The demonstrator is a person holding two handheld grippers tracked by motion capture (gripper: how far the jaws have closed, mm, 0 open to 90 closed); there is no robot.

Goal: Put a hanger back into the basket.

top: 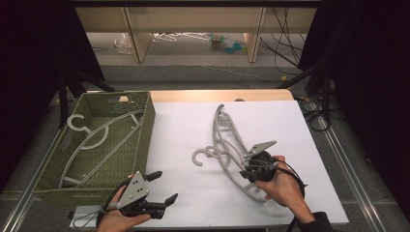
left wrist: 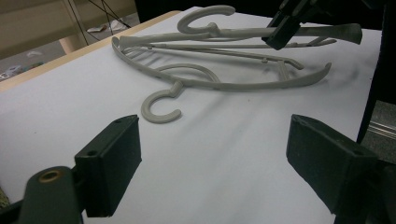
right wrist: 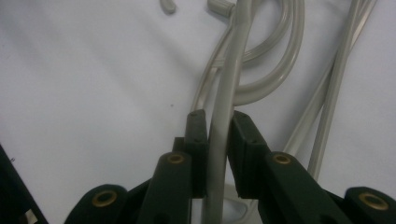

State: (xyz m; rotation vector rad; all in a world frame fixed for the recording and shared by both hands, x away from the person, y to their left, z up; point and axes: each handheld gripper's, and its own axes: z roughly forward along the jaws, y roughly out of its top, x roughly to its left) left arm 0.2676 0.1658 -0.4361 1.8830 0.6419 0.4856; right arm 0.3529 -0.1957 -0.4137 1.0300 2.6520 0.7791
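Observation:
Two grey plastic hangers lie crossed on the white table top [top: 193, 208]. My right gripper [top: 250, 170] is shut on one arm of the upper hanger [top: 227, 126]; in the right gripper view the jaws [right wrist: 219, 126] clamp that thin arm [right wrist: 233, 70]. The lower hanger [top: 241, 186] rests flat, its hook [left wrist: 161, 109] pointing toward my left gripper. That left gripper [top: 165, 186] is open with nothing between its jaws, near the front edge, left of the hangers [left wrist: 215, 158]. The left gripper view shows the right gripper [left wrist: 285, 28] on the upper hanger [left wrist: 224, 32].
A green woven basket [top: 149, 116] stands at the table's left with another grey hanger [top: 96, 140] inside. A bare wooden strip [top: 217, 95] runs along the table's far edge. Shelving and cables are on the floor beyond.

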